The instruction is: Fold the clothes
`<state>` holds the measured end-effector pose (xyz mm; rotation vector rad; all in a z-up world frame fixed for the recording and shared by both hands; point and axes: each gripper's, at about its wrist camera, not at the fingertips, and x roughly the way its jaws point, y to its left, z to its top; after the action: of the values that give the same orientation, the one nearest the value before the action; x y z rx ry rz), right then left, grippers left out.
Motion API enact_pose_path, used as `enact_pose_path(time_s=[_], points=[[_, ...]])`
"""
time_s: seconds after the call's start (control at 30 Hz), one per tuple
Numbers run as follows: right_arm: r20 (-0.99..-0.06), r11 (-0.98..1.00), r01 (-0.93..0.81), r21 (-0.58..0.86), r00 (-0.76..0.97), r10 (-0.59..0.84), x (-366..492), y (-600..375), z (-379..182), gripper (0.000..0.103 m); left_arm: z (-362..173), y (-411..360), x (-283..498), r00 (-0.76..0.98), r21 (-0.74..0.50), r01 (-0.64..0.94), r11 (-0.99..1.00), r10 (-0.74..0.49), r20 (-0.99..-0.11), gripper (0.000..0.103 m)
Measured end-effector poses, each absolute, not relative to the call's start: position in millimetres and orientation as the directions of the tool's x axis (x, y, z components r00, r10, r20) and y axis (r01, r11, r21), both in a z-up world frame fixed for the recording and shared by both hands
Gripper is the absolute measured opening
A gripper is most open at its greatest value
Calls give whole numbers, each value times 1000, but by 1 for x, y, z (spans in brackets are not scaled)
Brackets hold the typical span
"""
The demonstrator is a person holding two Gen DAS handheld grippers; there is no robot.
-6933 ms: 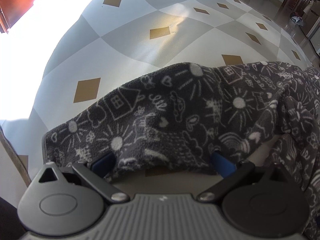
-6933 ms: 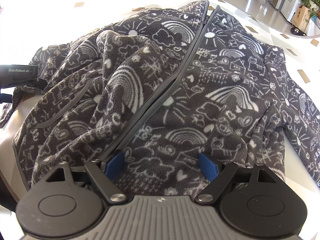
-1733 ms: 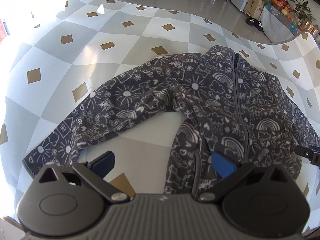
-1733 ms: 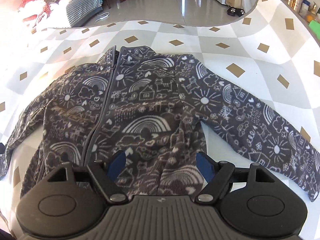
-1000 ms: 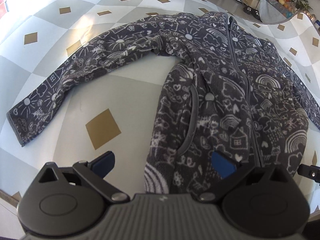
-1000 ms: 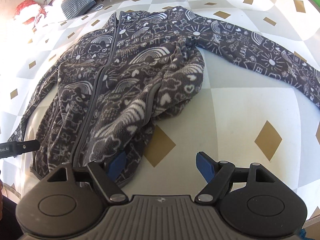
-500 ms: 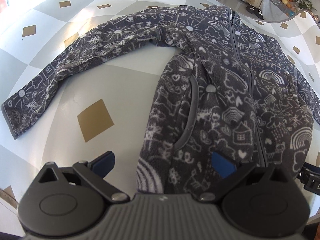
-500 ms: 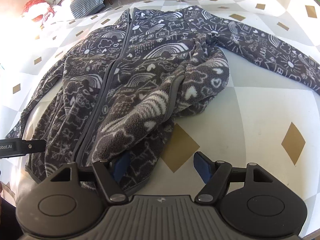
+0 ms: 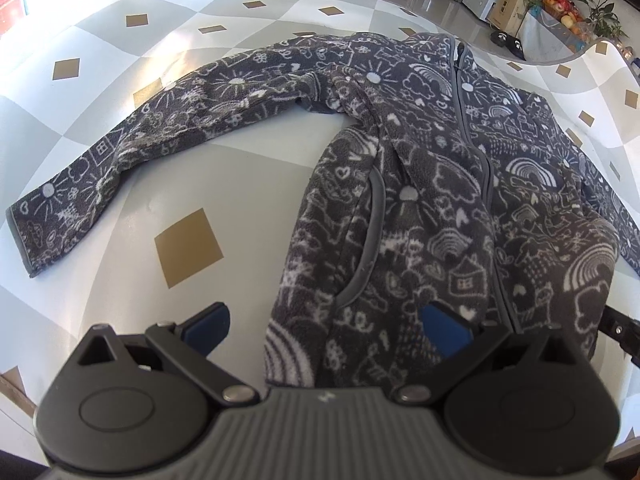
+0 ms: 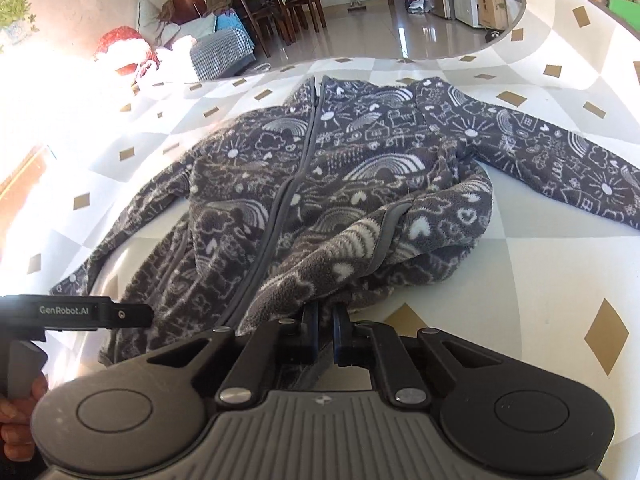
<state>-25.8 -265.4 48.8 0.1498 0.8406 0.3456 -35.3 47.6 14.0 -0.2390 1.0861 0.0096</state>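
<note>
A dark grey fleece jacket [image 9: 420, 208] with white doodle print lies zipped and face up on the table, both sleeves spread out. My left gripper [image 9: 326, 328] is open over the jacket's lower left hem; the fabric lies between its blue pads [image 9: 446, 330] without being pressed. My right gripper [image 10: 323, 322] is shut on the jacket [image 10: 320, 208] at the lower right hem, and the cloth bunches up just ahead of it. The left gripper's finger [image 10: 80, 312] shows at the left edge of the right wrist view.
The table wears a grey-and-white checked cloth [image 9: 192, 160] with gold diamonds, and its near edge is just below the grippers. The left sleeve [image 9: 140, 148] and right sleeve [image 10: 560, 160] reach outward. Chairs and a sofa [image 10: 224, 48] stand beyond the table. A hand [image 10: 16, 420] holds the left gripper.
The right gripper's jaws have closed on the jacket's lower right hem and raised it slightly, so the cloth bunches up. The left gripper has stayed open and barely moved.
</note>
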Motion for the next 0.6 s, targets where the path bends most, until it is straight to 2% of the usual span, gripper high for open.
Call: enact_pose_path(time_s=[0.17, 0.27, 0.37, 0.47, 0.53, 0.6], points=[[-618, 898, -272, 347, 653, 437, -27, -267, 68, 6, 27, 37, -48, 501, -224, -47, 973, -171, -848, 103], [-638, 907, -252, 338, 647, 418, -22, -266, 67, 6, 32, 22, -59, 509, -209, 42, 977, -201, -837, 103], [-699, 927, -181, 329, 613, 368, -18, -271, 60, 7, 34, 8, -70, 514, -168, 115, 979, -204, -833, 103], [-739, 941, -157, 299, 586, 332, -20, -278, 52, 20, 30, 2, -75, 508, -142, 134, 981, -192, -840, 103], [-756, 951, -163, 264, 577, 309, -24, -279, 47, 37, 26, 0, -75, 498, -129, 137, 982, -181, -848, 103], [-766, 956, -168, 242, 571, 295, -28, -280, 43, 38, 24, 0, -75, 494, -115, 134, 984, -167, -853, 103]])
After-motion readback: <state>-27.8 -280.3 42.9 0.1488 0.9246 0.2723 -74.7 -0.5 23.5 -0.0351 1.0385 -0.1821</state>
